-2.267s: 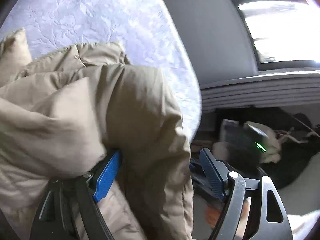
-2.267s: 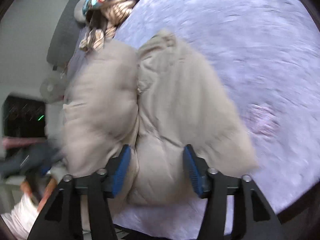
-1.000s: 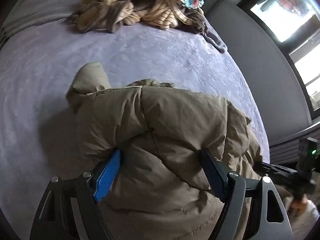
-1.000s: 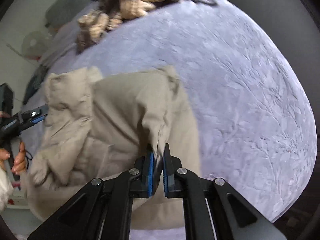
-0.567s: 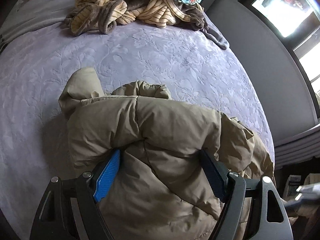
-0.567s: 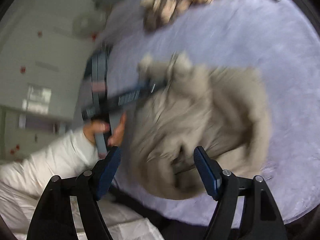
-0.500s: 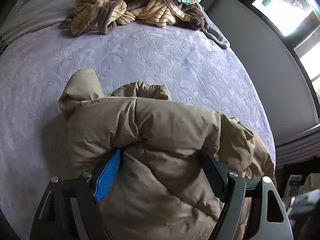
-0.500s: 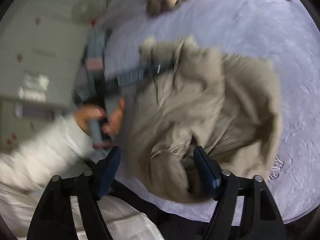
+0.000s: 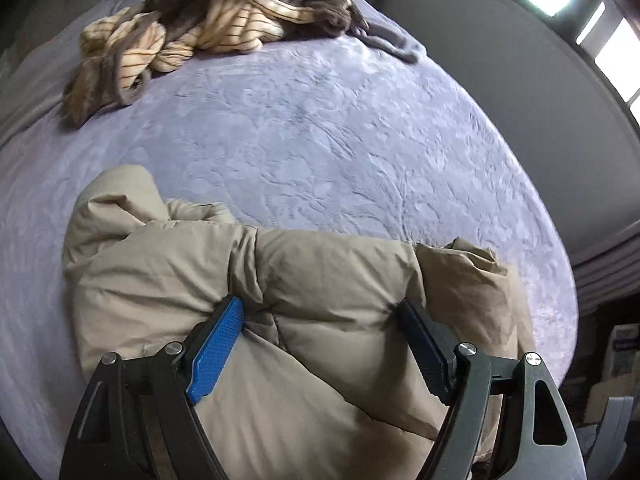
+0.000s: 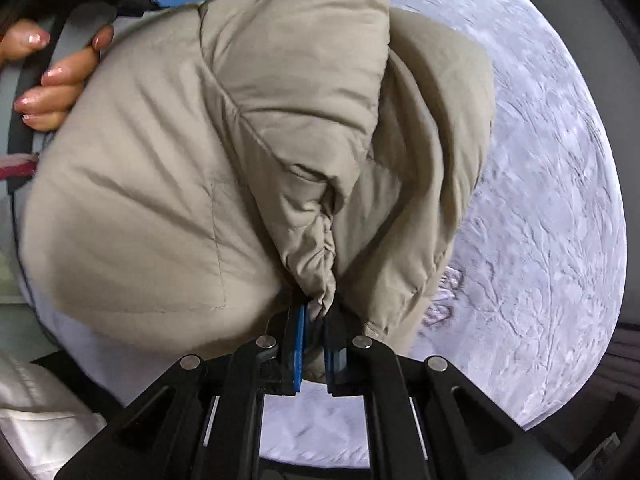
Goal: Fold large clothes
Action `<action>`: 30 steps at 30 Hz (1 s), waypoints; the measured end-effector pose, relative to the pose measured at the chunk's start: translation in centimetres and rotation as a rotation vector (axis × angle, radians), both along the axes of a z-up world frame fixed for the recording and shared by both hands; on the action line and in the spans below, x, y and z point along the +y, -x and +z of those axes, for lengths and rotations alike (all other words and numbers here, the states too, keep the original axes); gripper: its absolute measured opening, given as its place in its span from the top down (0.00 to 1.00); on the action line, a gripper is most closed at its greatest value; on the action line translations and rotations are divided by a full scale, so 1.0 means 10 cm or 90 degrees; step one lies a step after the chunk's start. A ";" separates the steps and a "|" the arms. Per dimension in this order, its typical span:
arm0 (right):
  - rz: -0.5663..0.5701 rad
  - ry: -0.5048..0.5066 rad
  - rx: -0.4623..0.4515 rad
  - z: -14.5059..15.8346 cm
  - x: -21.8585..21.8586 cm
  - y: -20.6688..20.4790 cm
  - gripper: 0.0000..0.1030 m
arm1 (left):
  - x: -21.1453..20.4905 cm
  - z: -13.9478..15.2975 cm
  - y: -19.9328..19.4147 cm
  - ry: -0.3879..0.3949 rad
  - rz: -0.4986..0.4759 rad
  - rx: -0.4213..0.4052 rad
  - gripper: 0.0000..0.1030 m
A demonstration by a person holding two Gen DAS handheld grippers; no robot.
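Since half a second earlier, the right gripper point(image 10: 314, 318) had closed, jaws clamped on a jacket point(image 9: 304, 300) fold at 6 o'clock on the bed point(image 9: 340, 128). The left gripper point(image 9: 320, 330) stayed spread wide, jaws apart, pressing the jacket.

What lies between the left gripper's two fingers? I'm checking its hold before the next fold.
In the left wrist view, a thick puffy fold of the beige jacket fills the wide gap of the left gripper; nothing else lies there.
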State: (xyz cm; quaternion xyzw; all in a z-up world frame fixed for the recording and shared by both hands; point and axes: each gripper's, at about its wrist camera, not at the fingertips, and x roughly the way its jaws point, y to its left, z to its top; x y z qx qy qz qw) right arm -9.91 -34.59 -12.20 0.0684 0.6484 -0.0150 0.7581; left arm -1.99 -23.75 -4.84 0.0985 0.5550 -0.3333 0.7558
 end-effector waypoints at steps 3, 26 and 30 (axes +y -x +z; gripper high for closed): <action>-0.020 -0.016 0.000 -0.02 -0.04 0.07 0.95 | -0.03 -0.03 0.04 -0.016 -0.007 -0.011 0.22; -0.208 -0.218 -0.030 0.04 -0.38 -0.25 0.65 | 0.53 0.44 0.24 -0.058 0.018 -0.040 0.20; -0.207 -0.221 -0.027 0.07 -0.33 -0.20 0.65 | 0.92 0.59 0.36 -0.077 0.065 -0.024 0.20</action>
